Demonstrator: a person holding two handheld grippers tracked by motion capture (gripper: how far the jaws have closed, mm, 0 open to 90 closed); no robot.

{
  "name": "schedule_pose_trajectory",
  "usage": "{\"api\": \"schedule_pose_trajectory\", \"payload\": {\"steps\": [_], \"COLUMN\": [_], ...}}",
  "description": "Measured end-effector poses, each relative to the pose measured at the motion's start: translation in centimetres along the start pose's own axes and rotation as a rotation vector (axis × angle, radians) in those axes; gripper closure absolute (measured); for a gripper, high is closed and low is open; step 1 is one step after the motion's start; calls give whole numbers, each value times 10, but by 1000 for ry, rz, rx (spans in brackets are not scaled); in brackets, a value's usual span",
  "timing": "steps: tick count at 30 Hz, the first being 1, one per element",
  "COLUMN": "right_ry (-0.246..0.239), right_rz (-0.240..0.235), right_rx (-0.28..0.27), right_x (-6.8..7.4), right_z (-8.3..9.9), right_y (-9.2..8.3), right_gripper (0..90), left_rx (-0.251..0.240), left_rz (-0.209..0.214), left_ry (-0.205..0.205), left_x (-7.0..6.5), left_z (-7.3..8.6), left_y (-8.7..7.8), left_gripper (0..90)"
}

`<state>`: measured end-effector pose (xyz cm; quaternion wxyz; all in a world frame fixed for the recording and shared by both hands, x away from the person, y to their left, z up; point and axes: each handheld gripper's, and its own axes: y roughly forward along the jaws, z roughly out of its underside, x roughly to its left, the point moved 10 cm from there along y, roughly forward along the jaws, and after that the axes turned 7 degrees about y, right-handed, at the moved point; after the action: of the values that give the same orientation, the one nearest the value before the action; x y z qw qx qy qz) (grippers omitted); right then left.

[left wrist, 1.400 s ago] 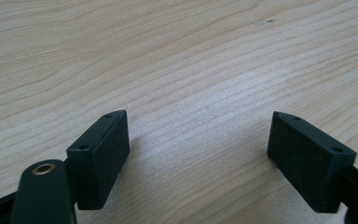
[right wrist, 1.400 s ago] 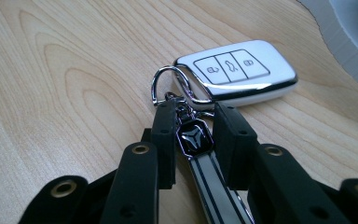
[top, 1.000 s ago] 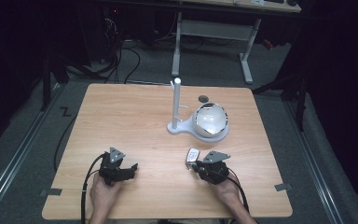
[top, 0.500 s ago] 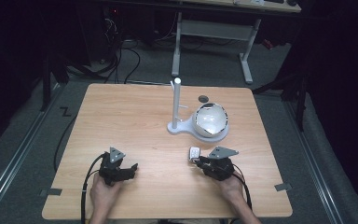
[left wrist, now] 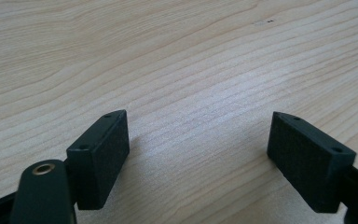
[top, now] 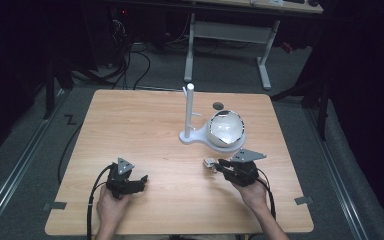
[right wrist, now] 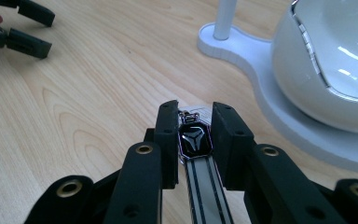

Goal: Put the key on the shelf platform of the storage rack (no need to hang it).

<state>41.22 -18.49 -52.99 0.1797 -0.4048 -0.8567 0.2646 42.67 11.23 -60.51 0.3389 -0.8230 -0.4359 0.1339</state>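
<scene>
Light wood-grain table (top: pixel 145 130); white stand (top: pixel 190 112) and dome (top: pixel 226 127); black grippers; black-and-silver striped fob (right wrist: pixel 196 142), lower centre.

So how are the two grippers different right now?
The left gripper has its jaws wide apart with nothing between them, just bare table. The right gripper has its jaws shut on a small black and silver tag. The left gripper rests low on the table, while the right gripper is nearer the white stand. Both are black, and each is held by a hand.
</scene>
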Motion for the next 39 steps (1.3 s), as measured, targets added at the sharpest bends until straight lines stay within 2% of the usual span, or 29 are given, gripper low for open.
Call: {"api": "schedule_pose_trajectory", "payload": {"steps": [6, 14, 27, 39], "right_ry": [6, 6, 34, 40], "right_rz": [1, 12, 21, 39], "right_rx": [-32, -53, -44, -32], "right_x": [-4, -9, -21, -35], "right_z": [-11, -17, -14, -18], "right_y": [-13, -24, -41, -58], "right_gripper": [739, 743, 744, 745], "left_rx": [0, 0, 0, 1], "left_rz": [0, 0, 0, 0], "left_ry": [0, 0, 1, 1], "left_x": [0, 0, 0, 0], "left_z": [0, 0, 0, 0], "left_y": [0, 0, 0, 0], "left_gripper": [211, 210, 210, 210]}}
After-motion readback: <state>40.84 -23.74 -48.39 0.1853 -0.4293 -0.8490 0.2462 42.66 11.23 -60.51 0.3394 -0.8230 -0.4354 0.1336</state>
